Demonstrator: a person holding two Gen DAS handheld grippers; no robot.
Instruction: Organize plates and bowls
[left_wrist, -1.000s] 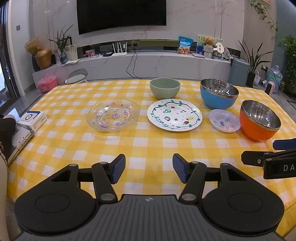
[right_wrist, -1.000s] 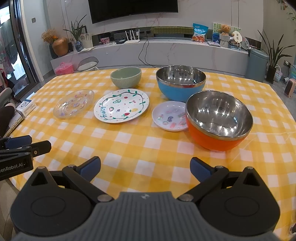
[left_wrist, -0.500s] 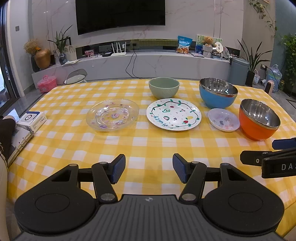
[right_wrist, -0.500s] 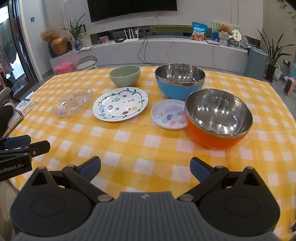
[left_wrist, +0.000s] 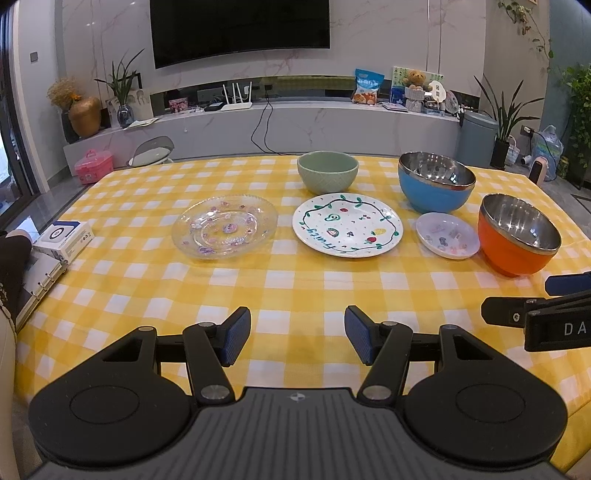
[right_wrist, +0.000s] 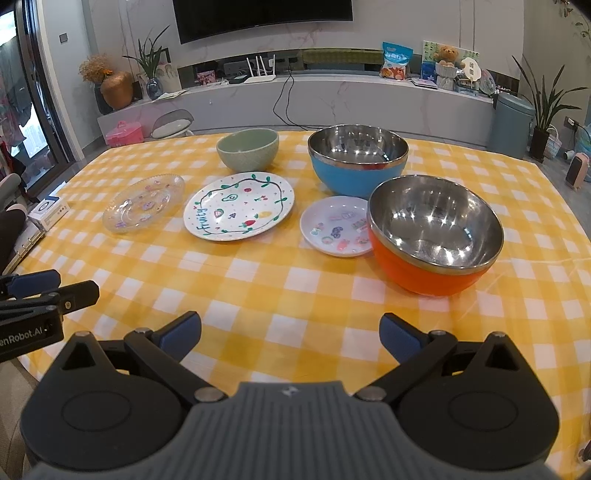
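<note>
On the yellow checked table lie a clear glass plate (left_wrist: 225, 227), a white "Fruity" plate (left_wrist: 347, 224) and a small white saucer (left_wrist: 447, 235). A green bowl (left_wrist: 327, 171), a blue steel bowl (left_wrist: 436, 184) and an orange steel bowl (left_wrist: 519, 232) stand near them. My left gripper (left_wrist: 295, 339) is open and empty above the near table edge. My right gripper (right_wrist: 290, 338) is open and empty, just short of the orange bowl (right_wrist: 436, 232). The saucer (right_wrist: 338, 225) touches the orange bowl's left side.
A white box (left_wrist: 64, 236) and an open binder (left_wrist: 35, 280) lie at the table's left edge. The right gripper's side shows at the right of the left wrist view (left_wrist: 535, 310). A TV wall and a low cabinet stand behind the table.
Both grippers rose and drew back slightly, so the dishes sit a little higher in view. Both stay open. No dish has moved.
</note>
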